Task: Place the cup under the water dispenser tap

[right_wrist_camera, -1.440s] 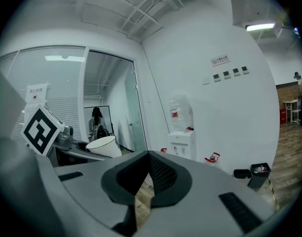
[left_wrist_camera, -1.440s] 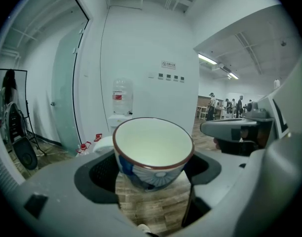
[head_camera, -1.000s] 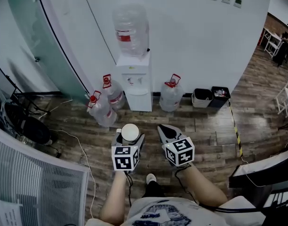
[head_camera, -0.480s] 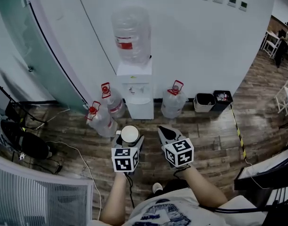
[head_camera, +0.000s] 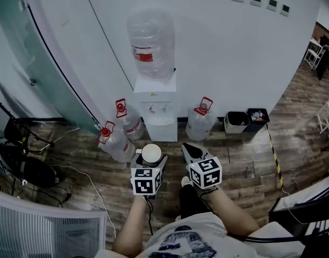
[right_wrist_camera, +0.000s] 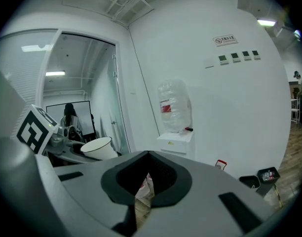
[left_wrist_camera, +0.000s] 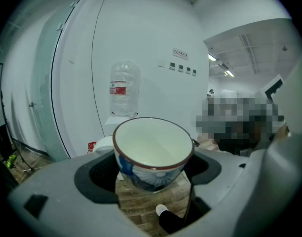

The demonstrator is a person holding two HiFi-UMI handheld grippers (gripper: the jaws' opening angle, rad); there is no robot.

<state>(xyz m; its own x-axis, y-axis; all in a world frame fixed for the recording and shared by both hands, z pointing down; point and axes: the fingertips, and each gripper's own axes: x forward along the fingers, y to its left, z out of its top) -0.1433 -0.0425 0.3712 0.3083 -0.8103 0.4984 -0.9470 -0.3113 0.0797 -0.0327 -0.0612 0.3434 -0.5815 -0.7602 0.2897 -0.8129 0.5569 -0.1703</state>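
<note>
**State of grippers.** The left gripper (head_camera: 149, 161) held the cup (left_wrist_camera: 152, 149): both pads pressed against the cup's lower wall, one on each side. The cup stood upright, mouth up, with a white inside, a dark rim and a blue pattern outside. Its base was hidden between the pads. The right gripper (right_wrist_camera: 143, 181) was just right of the left one. Its jaws were closed to a thin slit with nothing between them.

**Position of cup.** In the head view the cup was over the wooden floor (head_camera: 245, 160), near the person and well apart from the dispenser (head_camera: 155, 104). The dispenser stood at the far wall with a large bottle (head_camera: 151, 42) on top.

**Limits of view.**
- Head view: the dispenser's taps were too small to make out.
- Left gripper view: the cup hid the dispenser body. Only the bottle showed above the rim.
- Right gripper view: the gripper body cut off the dispenser's lower part. The cup appeared at left, beside the left gripper's marker cube (right_wrist_camera: 35, 127).
- Both forearms were cut off at the near edge of the head view.

**Surroundings.** Three spare bottles (head_camera: 117, 141) stood on the floor, two left of the dispenser and one right of it. Two bins (head_camera: 236, 121) stood farther right at the wall; their contents were unclear.
</note>
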